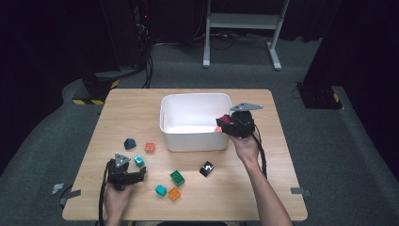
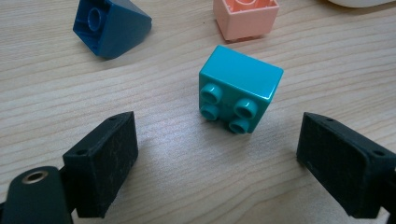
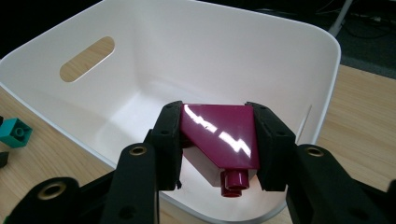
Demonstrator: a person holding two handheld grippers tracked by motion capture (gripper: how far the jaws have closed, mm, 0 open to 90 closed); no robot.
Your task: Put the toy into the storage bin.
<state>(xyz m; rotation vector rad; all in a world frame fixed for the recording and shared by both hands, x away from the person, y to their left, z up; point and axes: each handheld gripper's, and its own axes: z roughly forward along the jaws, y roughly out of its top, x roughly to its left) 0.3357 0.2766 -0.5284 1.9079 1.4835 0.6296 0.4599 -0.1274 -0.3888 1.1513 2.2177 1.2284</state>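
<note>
Right gripper [image 3: 217,149] over near right rim of white bin [image 3: 327,84], jaws clenched on dark red sloped brick [image 3: 219,135], stud pointing down, brick hanging above bin's inside. In high view right gripper [image 1: 225,123] sits at bin's [image 1: 169,136] right wall.

Left gripper [image 2: 219,154] low over bench [image 2: 46,84] at near left, jaws released, wide apart. Teal brick [image 2: 238,93] lies on its side just beyond jaws, untouched. Dark blue sloped brick [image 2: 112,25] and pink brick [image 2: 245,18] farther off.
</note>
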